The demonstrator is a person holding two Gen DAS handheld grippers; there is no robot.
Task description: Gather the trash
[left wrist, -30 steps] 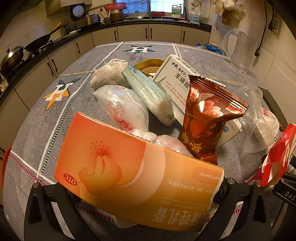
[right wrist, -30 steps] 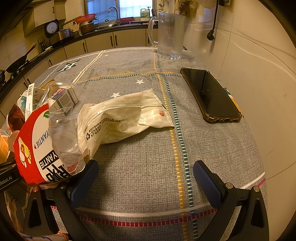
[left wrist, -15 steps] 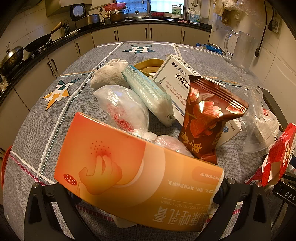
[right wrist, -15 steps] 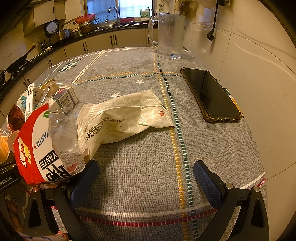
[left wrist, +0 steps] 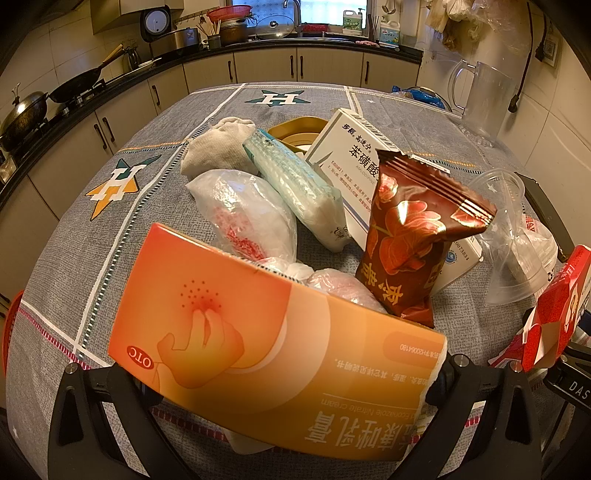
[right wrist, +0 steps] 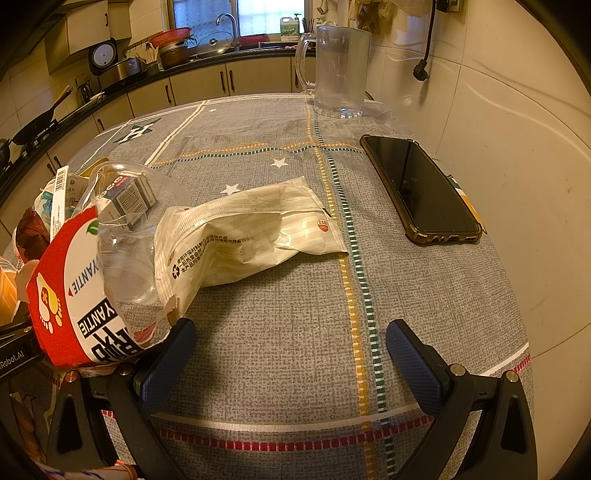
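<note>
Phone [right wrist: 419, 190] right of wrapper [right wrist: 243, 236] on table [right wrist: 280, 339], jug [right wrist: 341, 72] behind, cup [right wrist: 125, 221] left of wrapper

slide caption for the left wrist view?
Left hand-held gripper clamps an orange cream box before a pile of trash on the table.

surface: grey patterned tablecloth [right wrist: 280, 332] | on it: crumpled cream plastic wrapper [right wrist: 243, 240], black cased phone [right wrist: 421, 188], clear glass mug [right wrist: 341, 70]

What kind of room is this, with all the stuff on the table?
It looks like a home kitchen. There is a sink tap under the window, a wok on the stove, and cupboards below the counter behind the table.
</note>
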